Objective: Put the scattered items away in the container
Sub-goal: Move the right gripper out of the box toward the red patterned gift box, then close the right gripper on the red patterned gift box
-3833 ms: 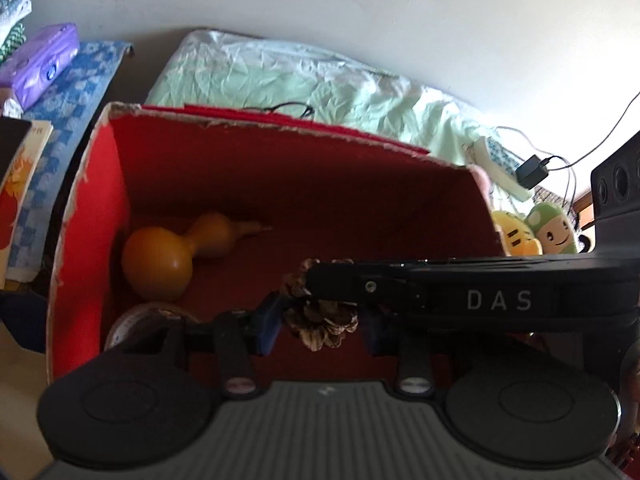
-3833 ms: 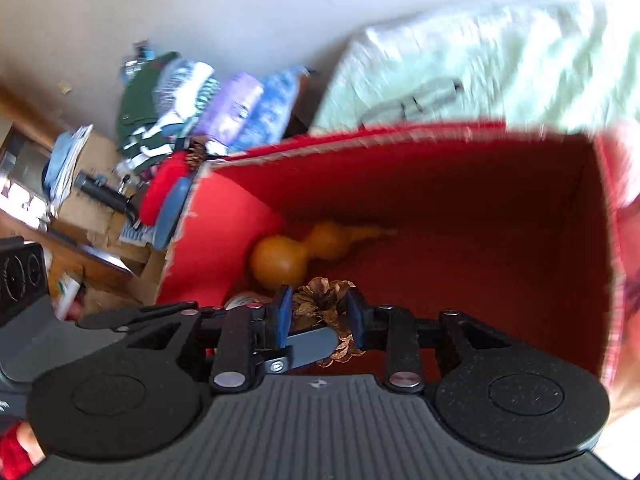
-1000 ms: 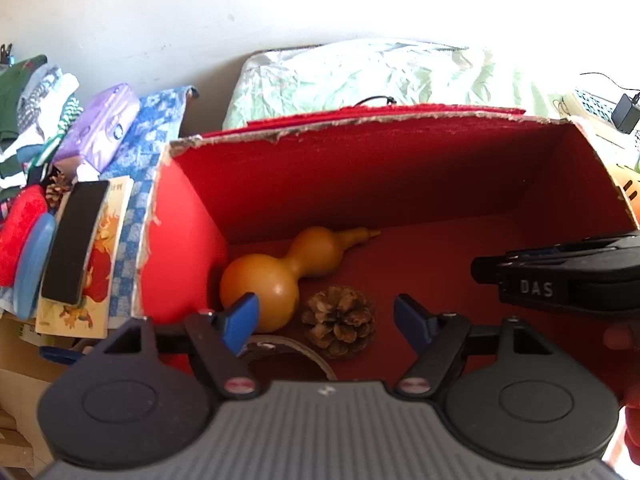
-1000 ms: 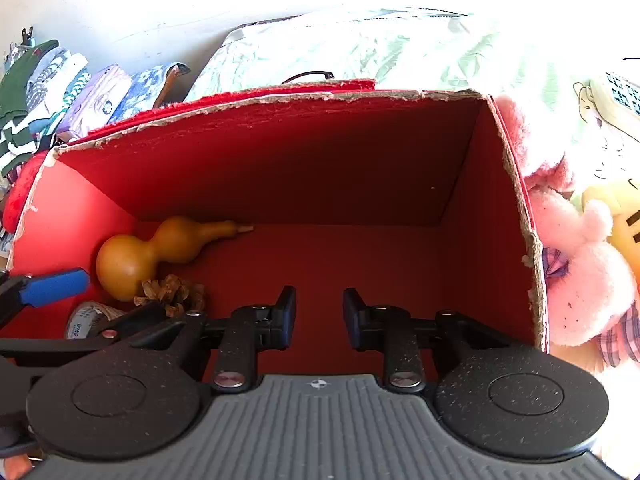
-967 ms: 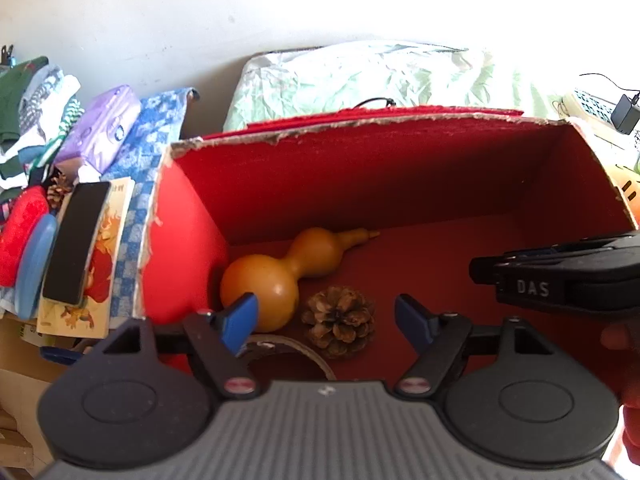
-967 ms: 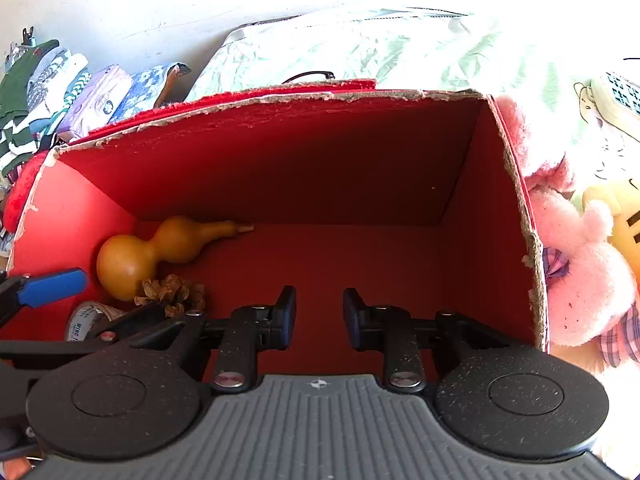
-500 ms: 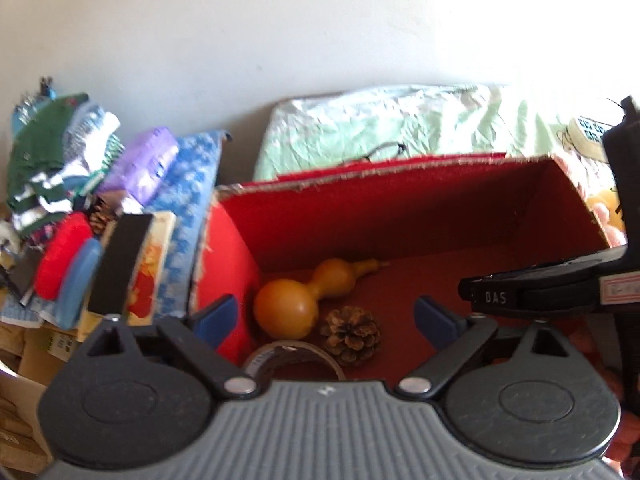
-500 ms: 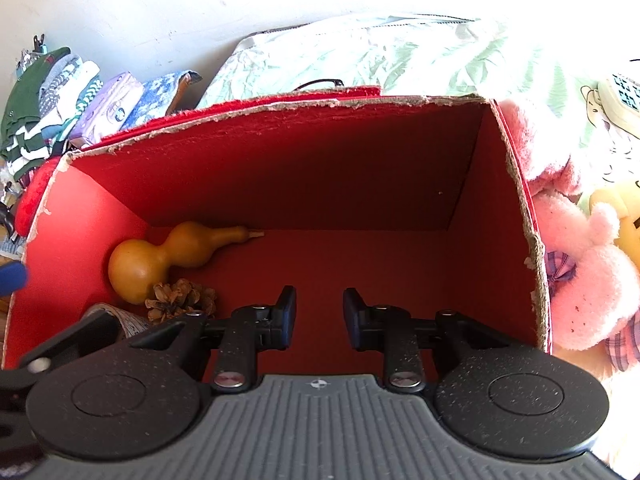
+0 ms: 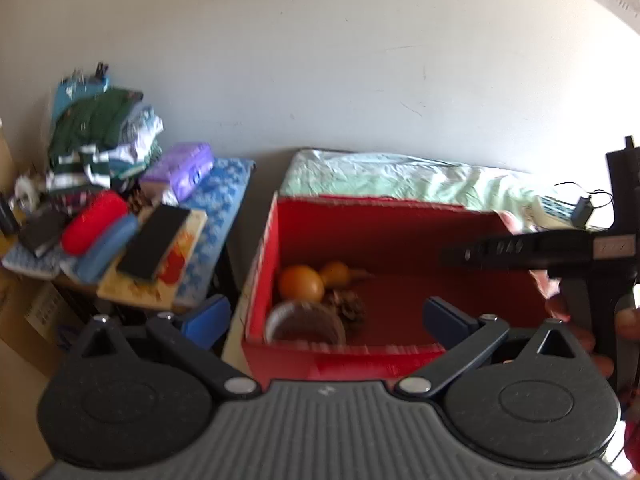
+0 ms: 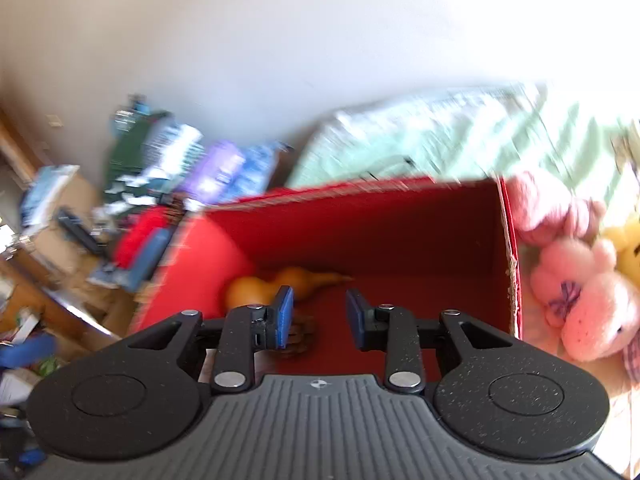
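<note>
Gourd (orange) lies inside red box beside pinecone; left gripper and right gripper both spread — empty.

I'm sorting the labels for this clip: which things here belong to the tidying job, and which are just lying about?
Job: red box, with gourd, pine cone and tape roll inside; both open grippers, left, right.

Lying about: clothes pile, pink plush, green bedding.

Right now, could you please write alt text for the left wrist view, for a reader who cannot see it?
An open red cardboard box holds an orange gourd, a brown pine cone and a roll of tape. The empty left gripper hovers before it, blue-padded fingers wide apart; the black right gripper reaches over the box.
</note>
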`<state>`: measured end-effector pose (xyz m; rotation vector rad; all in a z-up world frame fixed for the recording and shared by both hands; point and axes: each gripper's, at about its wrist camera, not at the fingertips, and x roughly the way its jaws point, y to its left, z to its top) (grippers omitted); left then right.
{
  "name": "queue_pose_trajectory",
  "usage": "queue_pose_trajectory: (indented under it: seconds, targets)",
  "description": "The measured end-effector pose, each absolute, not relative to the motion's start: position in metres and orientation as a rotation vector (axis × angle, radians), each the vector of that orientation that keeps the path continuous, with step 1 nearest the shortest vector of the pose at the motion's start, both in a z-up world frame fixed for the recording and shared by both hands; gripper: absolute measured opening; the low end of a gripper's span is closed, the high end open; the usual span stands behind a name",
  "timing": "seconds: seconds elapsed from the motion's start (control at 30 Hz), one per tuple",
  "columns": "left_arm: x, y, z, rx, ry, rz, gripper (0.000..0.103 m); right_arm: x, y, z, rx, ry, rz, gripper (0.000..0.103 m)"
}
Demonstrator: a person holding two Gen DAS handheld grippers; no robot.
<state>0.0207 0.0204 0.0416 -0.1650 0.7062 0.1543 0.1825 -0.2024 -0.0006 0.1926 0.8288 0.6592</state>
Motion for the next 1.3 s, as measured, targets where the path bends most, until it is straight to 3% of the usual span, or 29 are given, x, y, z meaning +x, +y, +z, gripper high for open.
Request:
queue_pose_trajectory:
  seconds: [0.17, 0.27, 0.33, 0.4, 0.47, 0.53, 0.6, 0.9, 1.3]
  targets:
    - [-0.012, 0.014, 0.000, -0.324, 0.811, 0.028, 0.102, 0.141, -0.228, 0.010, 0.179, 0.801, 0.778, 0.032]
    - [-0.016, -0.001, -0.027, -0.348, 0.881, -0.025, 0.095, 0.126, -0.243, -0.001, 0.170, 0.861, 0.827, 0.032]
    - [-0.016, -0.012, -0.039, -0.340, 0.925, -0.049, 0.079, 0.116, -0.248, -0.014, 0.139, 0.925, 0.815, 0.032]
    - [-0.015, -0.024, -0.045, -0.307, 0.945, -0.086, 0.071, 0.108, -0.253, -0.030, 0.088, 0.984, 0.775, 0.032]
    - [-0.014, -0.035, -0.041, -0.284, 0.934, -0.146, 0.072, 0.103, -0.263, -0.046, 0.084, 1.038, 0.728, 0.032]
    - [-0.009, -0.048, -0.036, -0.250, 0.912, -0.233, 0.085, 0.105, -0.271, -0.061, 0.123, 1.103, 0.695, 0.033]
    - [0.001, -0.061, -0.038, -0.200, 0.914, -0.258, 0.090, 0.108, -0.275, -0.075, 0.186, 1.169, 0.673, 0.033]
    - [0.043, -0.082, -0.083, -0.185, 1.050, -0.317, 0.088, 0.108, -0.282, -0.096, 0.336, 1.259, 0.638, 0.038]
    - [0.055, -0.134, -0.093, -0.117, 1.089, -0.444, 0.090, 0.108, -0.344, -0.089, 0.333, 1.233, 0.512, 0.040]
